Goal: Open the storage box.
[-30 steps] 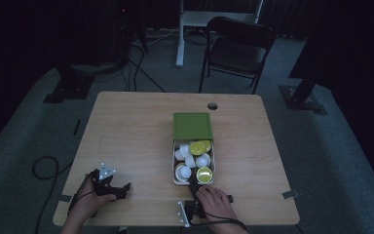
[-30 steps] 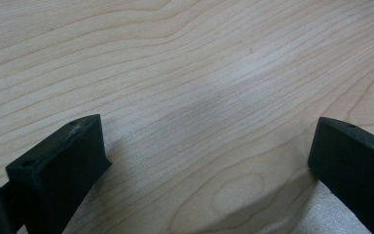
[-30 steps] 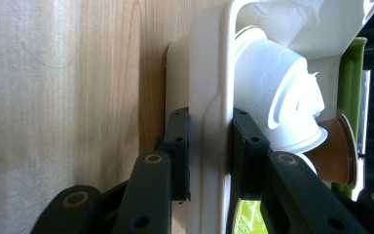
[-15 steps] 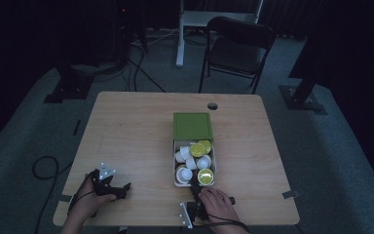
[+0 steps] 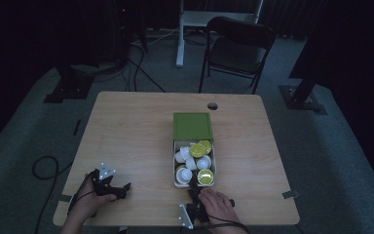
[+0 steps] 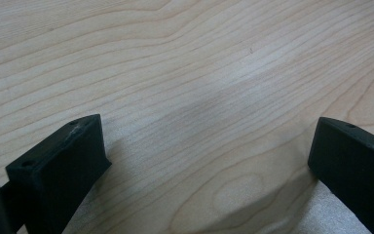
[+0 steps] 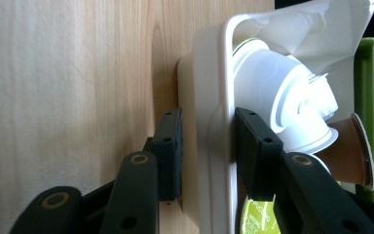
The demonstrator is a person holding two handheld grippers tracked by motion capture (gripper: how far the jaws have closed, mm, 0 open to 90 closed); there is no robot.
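A white box [image 5: 175,165] with its green lid [image 5: 192,126] folded back stands right of the table's middle. It holds several coffee capsules [image 5: 198,148], some white and some topped in yellow-green. My right gripper [image 5: 195,191] is at the box's near end. In the right gripper view its jaws [image 7: 207,151] straddle the box's wall [image 7: 209,73], one pad outside and one inside beside a white capsule [image 7: 272,92]. They have just been opening, and the wall is still between them. My left gripper [image 5: 124,187] rests open near the front left, with bare wood between its jaws [image 6: 204,161].
The wooden table [image 5: 126,136] has a round cable hole [image 5: 212,106] at the back. A black chair [image 5: 238,46] stands beyond the far edge, and stand bases [image 5: 302,100] sit on the dark floor at either side. A cable [image 5: 46,165] loops at the left.
The right hand has drawn slightly toward the table's near edge. The left hand and the box look as they did.
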